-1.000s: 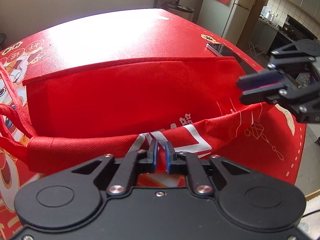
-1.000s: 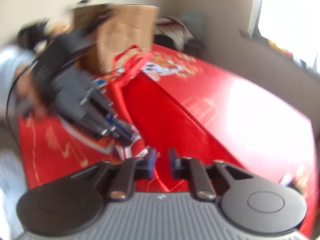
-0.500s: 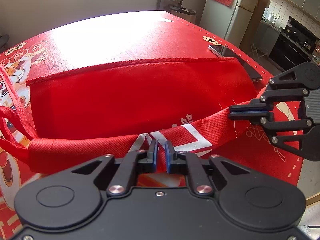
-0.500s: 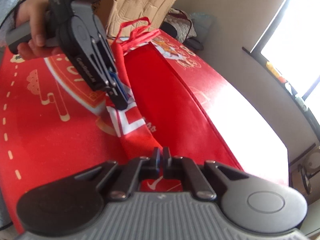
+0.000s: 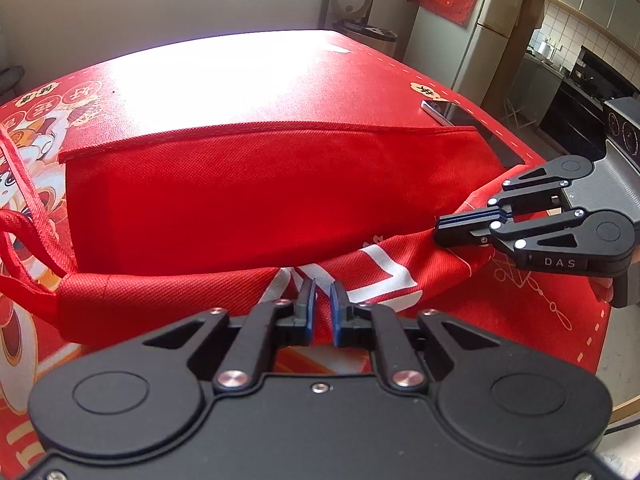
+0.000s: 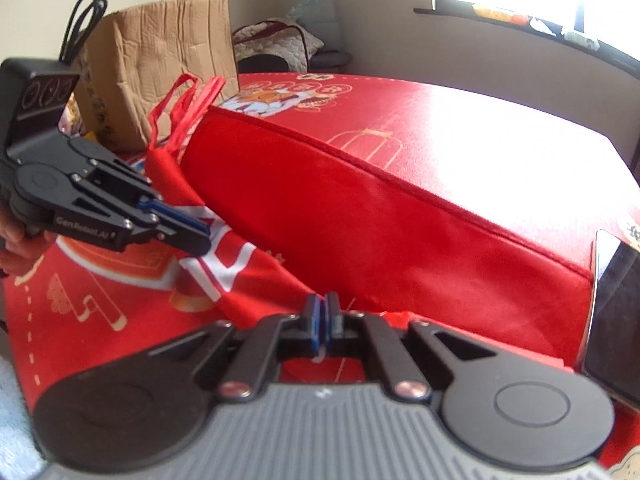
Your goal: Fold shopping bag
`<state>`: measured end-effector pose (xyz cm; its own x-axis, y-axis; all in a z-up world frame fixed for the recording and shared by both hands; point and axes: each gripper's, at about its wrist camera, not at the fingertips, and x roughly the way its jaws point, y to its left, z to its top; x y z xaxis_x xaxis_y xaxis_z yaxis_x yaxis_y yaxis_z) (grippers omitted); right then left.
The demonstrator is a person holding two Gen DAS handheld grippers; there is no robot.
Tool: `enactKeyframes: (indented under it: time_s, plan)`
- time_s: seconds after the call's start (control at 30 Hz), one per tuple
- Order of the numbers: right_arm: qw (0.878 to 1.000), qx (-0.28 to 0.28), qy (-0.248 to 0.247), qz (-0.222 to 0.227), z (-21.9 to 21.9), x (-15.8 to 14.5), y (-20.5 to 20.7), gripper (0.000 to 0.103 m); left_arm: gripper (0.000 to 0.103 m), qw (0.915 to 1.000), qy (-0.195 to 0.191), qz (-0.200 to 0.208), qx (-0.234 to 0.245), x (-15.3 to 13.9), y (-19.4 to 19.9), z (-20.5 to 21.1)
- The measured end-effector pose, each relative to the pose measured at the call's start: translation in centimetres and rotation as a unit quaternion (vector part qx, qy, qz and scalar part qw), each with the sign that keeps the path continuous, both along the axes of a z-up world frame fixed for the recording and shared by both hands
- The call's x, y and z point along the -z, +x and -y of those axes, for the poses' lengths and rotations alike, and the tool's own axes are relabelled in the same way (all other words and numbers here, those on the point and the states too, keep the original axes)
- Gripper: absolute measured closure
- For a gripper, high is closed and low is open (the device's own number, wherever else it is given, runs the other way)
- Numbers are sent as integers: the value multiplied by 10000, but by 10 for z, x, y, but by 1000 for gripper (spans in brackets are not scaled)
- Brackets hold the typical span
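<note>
A red shopping bag [image 5: 260,192] lies flat on the red printed tablecloth, its handles [image 5: 24,200] trailing off to the left. Its near edge with white print is lifted a little. My left gripper [image 5: 322,300] is shut on that edge near its middle. My right gripper [image 5: 438,232] is shut on the same edge further right, near the bag's corner. In the right wrist view the bag [image 6: 360,208] stretches from my right gripper [image 6: 322,312] to the left gripper [image 6: 196,240], with the handles [image 6: 188,96] beyond.
A dark phone [image 5: 460,116] lies on the tablecloth [image 5: 240,72] just past the bag's right end, also the phone [image 6: 616,300] beside my right gripper. A cardboard box [image 6: 160,60] stands behind the handles. A hand [image 6: 16,240] holds the left gripper.
The right gripper came down from above the bag's right end, rolled level and closed on the lifted near edge. The left gripper kept its grip and did not move.
</note>
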<state>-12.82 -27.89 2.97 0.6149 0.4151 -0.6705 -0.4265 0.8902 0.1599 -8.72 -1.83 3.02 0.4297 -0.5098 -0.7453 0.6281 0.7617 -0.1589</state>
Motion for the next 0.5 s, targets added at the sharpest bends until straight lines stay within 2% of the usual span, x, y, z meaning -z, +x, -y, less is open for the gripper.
enactKeyframes:
  time_s: [0.07, 0.13, 0.23, 0.37, 0.5]
  plan:
    - [9996, 142, 193, 129, 15, -13, -9, 102, 92, 10000, -16, -46, -28, -1, 2, 0]
    - [9992, 218, -4, 328, 23, -20, -21, 103, 92, 10000, -34, -71, -31, -1, 2, 0]
    - [9989, 337, -126, 302, 33, -14, -32, 103, 92, 9999, -66, -92, -38, -1, 2, -1]
    - [9966, 721, 407, 15, 53, 6, -28, 103, 92, 9998, -139, -104, -43, 1, 3, -4]
    - [9883, 1082, 1074, -95, 69, 20, -30, 103, 92, 9998, -163, -99, -57, 2, 3, -5]
